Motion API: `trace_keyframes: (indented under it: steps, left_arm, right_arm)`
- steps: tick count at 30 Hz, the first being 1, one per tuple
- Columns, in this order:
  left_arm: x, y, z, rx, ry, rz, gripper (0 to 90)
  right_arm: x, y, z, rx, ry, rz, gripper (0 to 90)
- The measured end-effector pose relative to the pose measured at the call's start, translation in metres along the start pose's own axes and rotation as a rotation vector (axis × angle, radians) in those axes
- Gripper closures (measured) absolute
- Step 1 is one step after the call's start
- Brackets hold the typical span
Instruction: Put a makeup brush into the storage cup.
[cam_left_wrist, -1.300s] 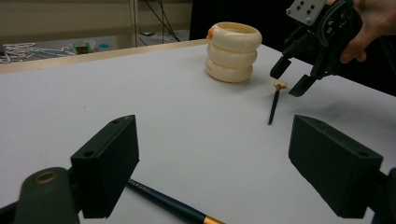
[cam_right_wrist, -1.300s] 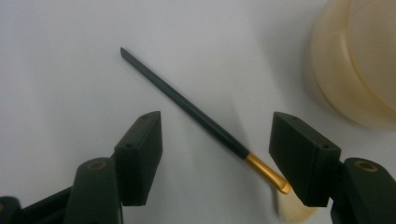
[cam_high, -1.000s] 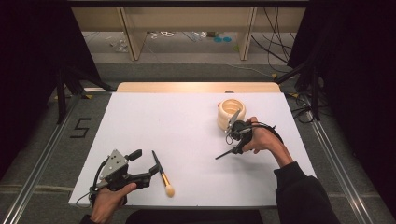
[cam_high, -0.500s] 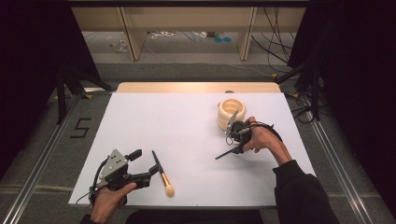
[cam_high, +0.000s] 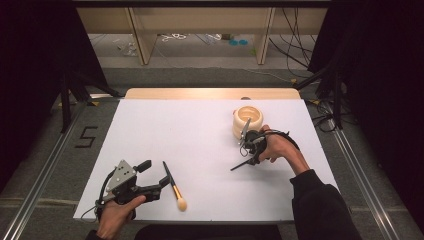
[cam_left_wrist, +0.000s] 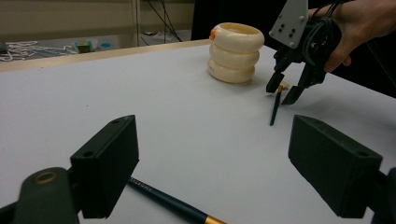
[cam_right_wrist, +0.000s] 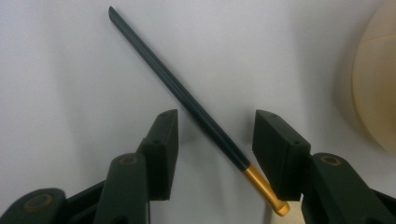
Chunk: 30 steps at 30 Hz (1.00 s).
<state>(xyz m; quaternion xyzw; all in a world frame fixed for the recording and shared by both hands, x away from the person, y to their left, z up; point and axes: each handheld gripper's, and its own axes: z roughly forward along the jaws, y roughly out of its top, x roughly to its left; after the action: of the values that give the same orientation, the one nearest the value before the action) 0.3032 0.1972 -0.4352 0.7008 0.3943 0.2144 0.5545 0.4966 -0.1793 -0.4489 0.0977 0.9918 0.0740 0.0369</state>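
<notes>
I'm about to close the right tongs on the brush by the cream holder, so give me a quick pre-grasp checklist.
1. Right tongs open: ok.
2. Dark brush handle lies between the jaws: ok.
3. Jaws low enough to pinch the handle: cannot tell.
4. Cream ringed holder upright, apart from the jaws: ok.
5. Left tongs far from this grasp, open beside the second brush: ok.

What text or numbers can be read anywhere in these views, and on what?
"5": dark numeral on the grey floor left of the table.
Small pale lettering on the brush handle beside the left claw: too blurred to read.
Nothing readable on the cream ringed holder.
</notes>
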Motion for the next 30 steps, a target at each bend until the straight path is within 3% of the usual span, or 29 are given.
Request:
trace_keyframes:
  steps: [8, 15, 16, 17, 23, 30]
  left_arm:
    - [0.0002, -0.0001, -0.0003, -0.001, 0.0, -0.001, 15.8]
    - [0.0001, 0.0, -0.0003, -0.001, 0.003, -0.008, 15.9]
    - [0.0001, 0.0, -0.0003, -0.001, 0.003, -0.007, 15.8]
    - [0.0, -0.0001, -0.0003, -0.001, 0.002, -0.006, 15.9]
    - [0.0002, 0.0, -0.0006, -0.002, 0.003, -0.005, 15.8]
    - [0.0005, 0.0002, -0.0009, -0.002, 0.002, -0.006, 15.8]
  right_arm:
    - [-0.0004, 0.0021, 0.0025, 0.015, 0.013, -0.017, 54.2]
    - [-0.0013, 0.0026, 0.0047, 0.029, 0.039, 0.019, 58.8]
    - [-0.0027, 0.0025, 0.0047, 0.026, 0.037, 0.005, 59.9]
    - [-0.0027, 0.0026, 0.0043, 0.034, 0.038, 0.028, 62.3]
    - [-0.0037, 0.0039, 0.004, 0.064, 0.038, 0.039, 67.5]
    - [-0.0043, 0.0066, 0.0043, 0.083, 0.045, 0.02, 75.3]
